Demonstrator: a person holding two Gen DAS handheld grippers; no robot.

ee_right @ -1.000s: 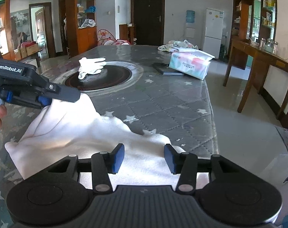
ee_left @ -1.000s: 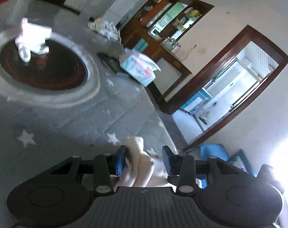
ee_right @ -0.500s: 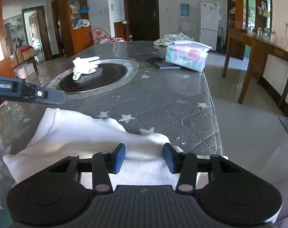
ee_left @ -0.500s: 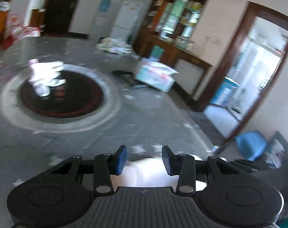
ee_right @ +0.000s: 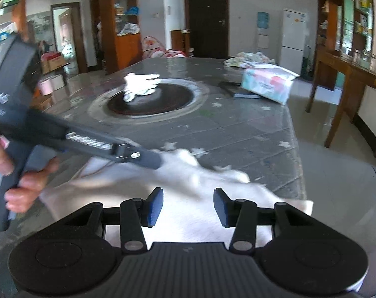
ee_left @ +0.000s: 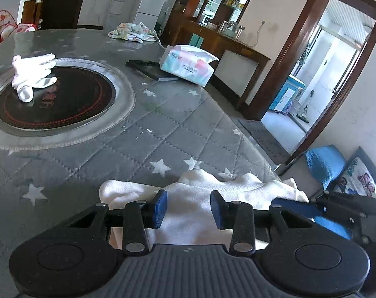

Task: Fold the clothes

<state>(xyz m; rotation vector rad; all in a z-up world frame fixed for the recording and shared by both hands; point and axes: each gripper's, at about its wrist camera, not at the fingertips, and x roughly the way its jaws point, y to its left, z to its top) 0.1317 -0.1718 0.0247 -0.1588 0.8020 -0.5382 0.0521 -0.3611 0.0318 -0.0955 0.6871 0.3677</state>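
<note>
**A soft white cloth at the near table edge, both grippers open over it**

The white cloth [ee_left: 212, 191] lies at the near edge of the table [ee_left: 163, 129], partly flat and partly bunched into low ridges. One corner hangs a little over the right edge in the right wrist view. How far the folding has come cannot be judged from these wrinkles alone.

The left gripper [ee_left: 188, 207] hovers just above the cloth. Its fingers are wide apart and hold nothing. The right gripper [ee_right: 188, 204] is also spread wide and empty, with the cloth under it. A hand [ee_right: 21, 173] holds the left tool in the right wrist view.

The cloth looks like fleece or thin towel: light, very soft, with no stiffness. I judge it will sag and drape when lifted, and a grip in the middle will only pull up a lump. It is better to take it at an edge or a corner, one gripper at each, so the fabric stays stretched between them. The quilted table cover may drag it a little.
</note>
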